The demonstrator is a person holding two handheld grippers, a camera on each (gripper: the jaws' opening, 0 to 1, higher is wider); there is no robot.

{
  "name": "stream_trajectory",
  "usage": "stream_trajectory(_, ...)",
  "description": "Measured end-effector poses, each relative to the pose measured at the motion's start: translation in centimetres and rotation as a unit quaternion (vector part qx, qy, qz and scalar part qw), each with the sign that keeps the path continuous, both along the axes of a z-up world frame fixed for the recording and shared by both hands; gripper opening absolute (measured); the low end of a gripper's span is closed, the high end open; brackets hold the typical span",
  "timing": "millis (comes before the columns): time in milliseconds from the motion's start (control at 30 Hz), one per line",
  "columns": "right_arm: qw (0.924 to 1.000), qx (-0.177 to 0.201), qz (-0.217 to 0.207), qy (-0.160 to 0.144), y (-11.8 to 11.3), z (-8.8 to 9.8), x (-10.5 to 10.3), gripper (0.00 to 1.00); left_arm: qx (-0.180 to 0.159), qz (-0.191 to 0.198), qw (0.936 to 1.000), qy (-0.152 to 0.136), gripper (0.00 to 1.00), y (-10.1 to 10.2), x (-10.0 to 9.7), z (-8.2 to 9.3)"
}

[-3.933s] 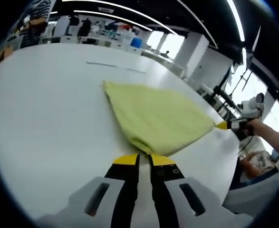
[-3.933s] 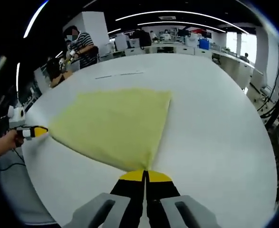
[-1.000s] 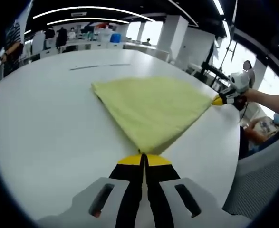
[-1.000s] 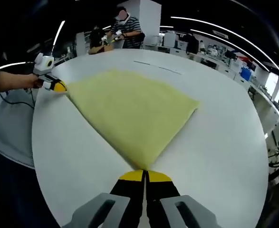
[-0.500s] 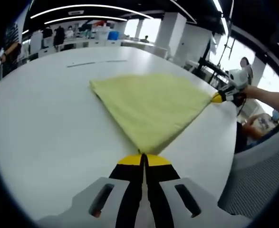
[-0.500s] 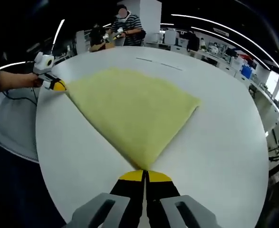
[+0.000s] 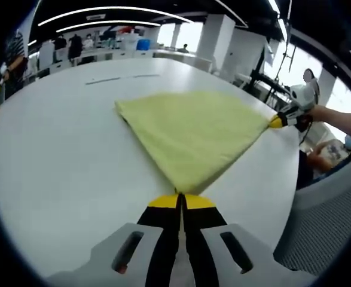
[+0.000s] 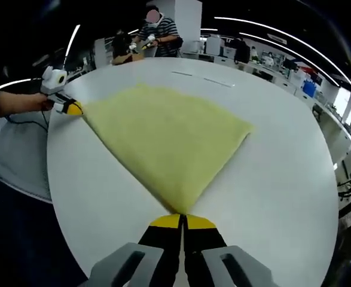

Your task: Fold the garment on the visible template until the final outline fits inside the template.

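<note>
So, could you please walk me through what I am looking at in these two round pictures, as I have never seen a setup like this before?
There is no robot here. A person holds a hand-held tool in each hand, and each one carries a fisheye camera looking forward along its two yellow-tipped jaws, hence the round pictures.

In the left gripper view, the left tool rises from the bottom, its jaws closed on one corner of a yellow-green cloth. The right tool shows at the far right, held by a hand, pinching another corner.

The right gripper view is the same scene from the other hand: the right tool at the bottom, the left tool at the upper left.

The cloth lies spread on a large white table, pulled taut between the two corners. Faint lines are marked on the table beyond it. Other people work in the background.
</note>
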State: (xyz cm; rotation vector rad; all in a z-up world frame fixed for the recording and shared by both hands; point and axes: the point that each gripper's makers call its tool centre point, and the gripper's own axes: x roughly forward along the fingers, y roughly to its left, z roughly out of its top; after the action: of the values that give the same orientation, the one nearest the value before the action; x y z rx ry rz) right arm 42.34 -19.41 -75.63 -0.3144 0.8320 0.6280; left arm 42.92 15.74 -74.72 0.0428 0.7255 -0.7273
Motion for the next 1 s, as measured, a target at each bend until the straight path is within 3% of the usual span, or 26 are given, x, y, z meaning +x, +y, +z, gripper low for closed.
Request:
stream_trajectory(233,0.9998,0.008,-0.017,-0.003,0.0,0.0,0.4,0.00,-0.005,0.015,0.9999,0.003,0.00,-0.1,0.1,0.1)
stream_trajectory(333,0.9993,0.021,-0.031,-0.005,0.0,0.4,0.5,0.00,-0.011,0.023,0.9995,0.018,0.00,-0.1,0.0,0.3)
stream_trajectory(400,0.9987,0.035,-0.035,-0.012,0.4,1.1,0.6,0.09,-0.012,0.023,0.9996,0.013,0.04,-0.2,0.0,0.5)
stream_trajectory(667,0.9967,0.073,-0.019,-0.028,2.5,3.4,0.7,0.48,-0.031,0.049,0.9983,-0.009,0.33,-0.2,0.7,2.5)
stream_trajectory(867,0.9947,0.092,-0.018,-0.043,3.5,5.6,0.9,0.68,-0.046,0.057,0.9970,-0.025,0.59,-0.6,1.0,4.5)
stream_trajectory(1000,0.9924,0.108,-0.024,-0.055,4.1,8.0,0.7,0.80,-0.055,0.068,0.9948,-0.053,0.70,-0.5,1.2,6.6)
